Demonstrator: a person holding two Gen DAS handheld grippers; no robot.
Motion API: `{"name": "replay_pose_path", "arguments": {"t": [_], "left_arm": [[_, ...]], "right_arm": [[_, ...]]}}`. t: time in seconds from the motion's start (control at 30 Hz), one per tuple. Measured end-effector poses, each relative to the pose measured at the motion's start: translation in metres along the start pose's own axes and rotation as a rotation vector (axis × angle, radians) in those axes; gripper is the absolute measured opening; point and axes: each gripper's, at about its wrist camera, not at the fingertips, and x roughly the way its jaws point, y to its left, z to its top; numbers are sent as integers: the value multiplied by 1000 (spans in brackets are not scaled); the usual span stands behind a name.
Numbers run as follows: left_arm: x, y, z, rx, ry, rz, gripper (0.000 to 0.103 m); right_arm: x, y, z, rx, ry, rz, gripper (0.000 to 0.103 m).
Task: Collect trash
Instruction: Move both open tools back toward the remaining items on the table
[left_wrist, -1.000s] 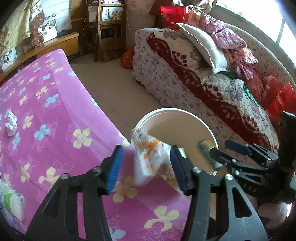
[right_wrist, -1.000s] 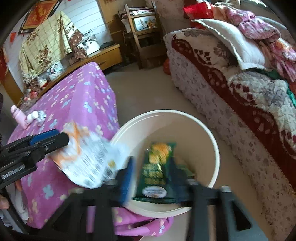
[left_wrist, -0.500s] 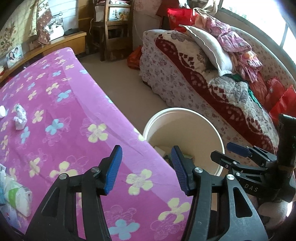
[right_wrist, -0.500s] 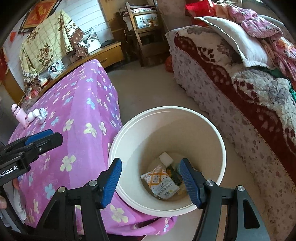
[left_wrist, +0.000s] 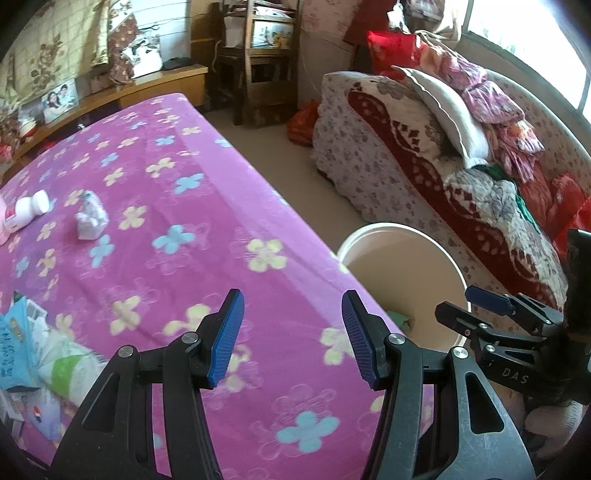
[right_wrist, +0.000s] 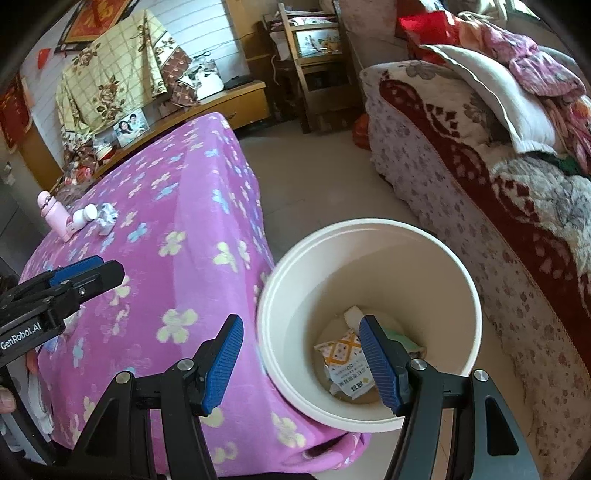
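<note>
Both wrappers (right_wrist: 349, 363) dropped a second ago now lying in the white bin (right_wrist: 369, 417) beside the desk (left_wrist: 155, 206), left hand-held gripper (left_wrist: 291, 334) and right hand-held gripper (right_wrist: 301, 363) gaping empty, leaving crumpled paper (left_wrist: 89, 221), small bottle (left_wrist: 26, 212) and packets (left_wrist: 22, 347) to collect.

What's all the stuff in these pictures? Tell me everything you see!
bucket: one, cream, on the floor beside the table
wrappers: a few, orange, white, green, in the bucket's bottom
tablecloth: one, purple with flowers, over the table
crumpled paper: one, white, on the tablecloth
bottles: two, pink and white, beside the paper
packets: several, blue, green, white, table's near-left edge
sofa: one, red and floral, heaped with bedding
left claw: open, empty
right claw: open, empty
</note>
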Motion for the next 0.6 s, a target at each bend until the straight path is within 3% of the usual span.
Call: {"name": "replay_pose_path", "arguments": {"t": [0.6], "left_arm": [[-49, 81, -25, -118, -31, 104, 53]], "right_arm": [[5, 98, 15, -141, -4, 110, 65]]}}
